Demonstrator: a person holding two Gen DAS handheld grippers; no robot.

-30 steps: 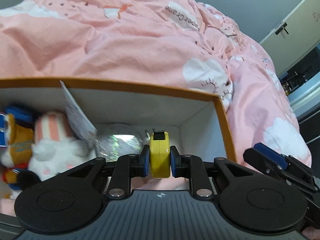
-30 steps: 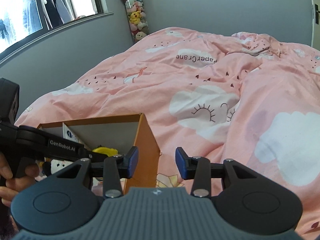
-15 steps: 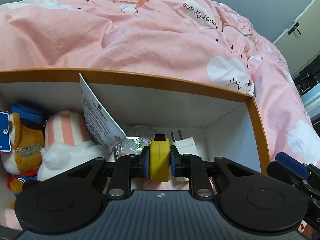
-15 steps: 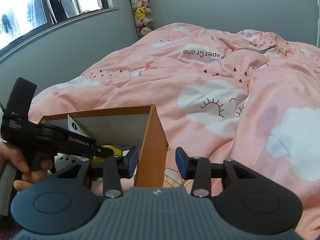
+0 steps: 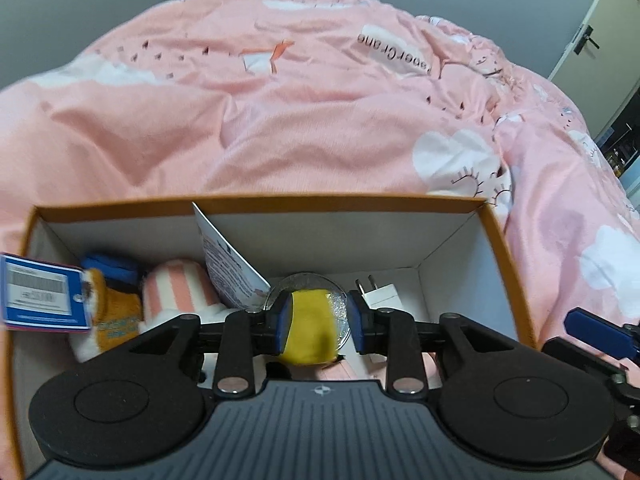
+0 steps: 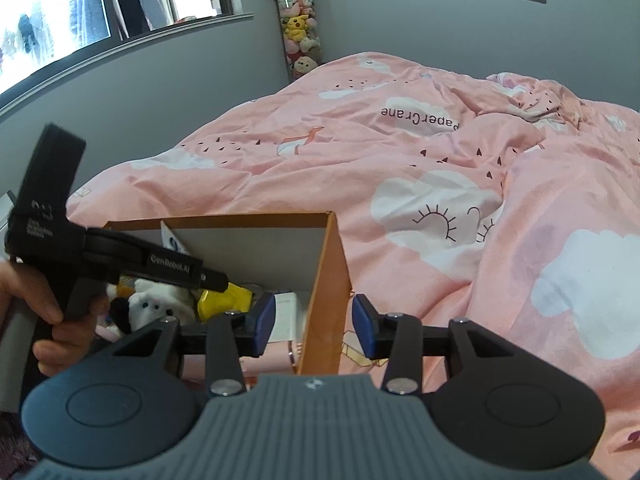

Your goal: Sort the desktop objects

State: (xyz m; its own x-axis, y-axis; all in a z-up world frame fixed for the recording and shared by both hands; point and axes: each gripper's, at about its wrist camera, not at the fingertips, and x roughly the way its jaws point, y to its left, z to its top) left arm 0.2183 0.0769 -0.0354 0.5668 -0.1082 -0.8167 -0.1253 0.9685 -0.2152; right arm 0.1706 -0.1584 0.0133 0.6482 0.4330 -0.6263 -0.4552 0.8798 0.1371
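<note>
Opening over an orange-rimmed box [image 5: 256, 202], the left gripper [image 5: 320, 322] fills the lower middle of the left wrist view, its jaws spreading with a yellow item [image 5: 310, 330] between them. That item sits toward the left blue pad [image 5: 285, 326], seemingly touching it, while a clear gap separates it from the right pad [image 5: 357, 328]; it appears tilted and blurred, so the grip looks released. Behind it, in the box, lies a shiny round disc [image 5: 338, 300], and just to the right a white plug [image 5: 380, 294] with its prongs pointing up left. Left of center stand a striped pink-and-white plush [image 5: 176, 290], a brown plush with a blue cap [image 5: 116, 300] and a blue tag [image 5: 40, 296] at the frame's left edge. A white leaflet [image 5: 228, 264] leans against the box's back wall. The box rests on a pink duvet [image 5: 280, 120] printed with clouds.

From the right wrist view, the right gripper [image 6: 314, 328] occupies the bottom center, jaws apart and holding nothing, straddling the box's near orange corner [image 6: 328, 300] without visibly touching it. At the frame's left edge a hand [image 6: 44, 312] holds the left gripper's handle, the yellow item [image 6: 224, 300] showing beneath its tip inside the box.
</note>
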